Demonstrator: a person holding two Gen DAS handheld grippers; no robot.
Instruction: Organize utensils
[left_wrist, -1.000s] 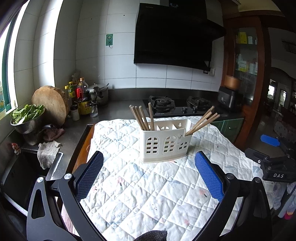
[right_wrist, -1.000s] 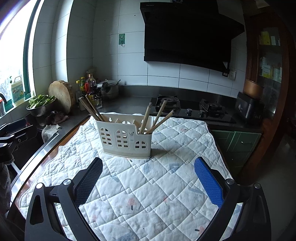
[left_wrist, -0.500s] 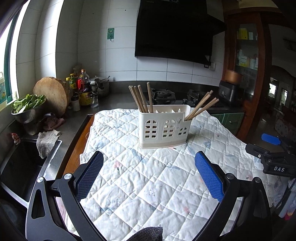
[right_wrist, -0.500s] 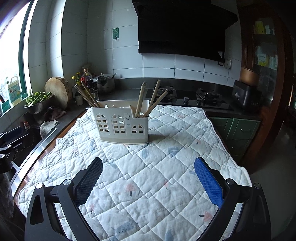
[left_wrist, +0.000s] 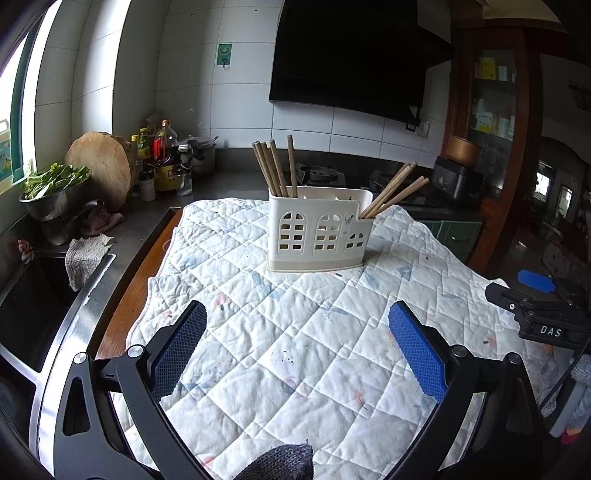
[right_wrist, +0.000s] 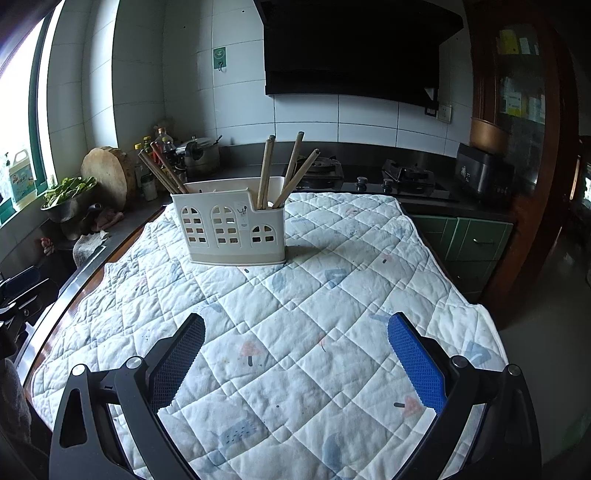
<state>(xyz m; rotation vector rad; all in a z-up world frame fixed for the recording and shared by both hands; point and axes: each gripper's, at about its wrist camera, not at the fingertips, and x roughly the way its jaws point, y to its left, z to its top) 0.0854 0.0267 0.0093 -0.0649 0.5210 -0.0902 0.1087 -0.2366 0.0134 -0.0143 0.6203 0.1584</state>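
Observation:
A white plastic utensil holder (left_wrist: 319, 230) with arched cut-outs stands on a quilted cloth (left_wrist: 295, 332) on the table; it also shows in the right wrist view (right_wrist: 231, 230). Wooden chopsticks (left_wrist: 275, 170) stand in its left compartment, and more chopsticks (left_wrist: 395, 192) lean out of its right one. In the right wrist view the two bunches of chopsticks (right_wrist: 284, 170) show too. My left gripper (left_wrist: 295, 350) is open and empty, well short of the holder. My right gripper (right_wrist: 295, 354) is open and empty, also well back from it. The right gripper's side shows in the left wrist view (left_wrist: 539, 314).
A sink (left_wrist: 22, 295) and rag (left_wrist: 86, 254) lie left of the table. A round chopping board (left_wrist: 103, 170), bowl of greens (left_wrist: 51, 188), bottles (left_wrist: 162, 155) and pot stand on the counter. A gas hob (right_wrist: 399, 177) lies behind. The cloth hangs over the table's right edge (right_wrist: 480, 306).
Both grippers have drawn back and risen from the holder, so it looks smaller and farther. Both stay open and empty. The holder and chopsticks have not moved.

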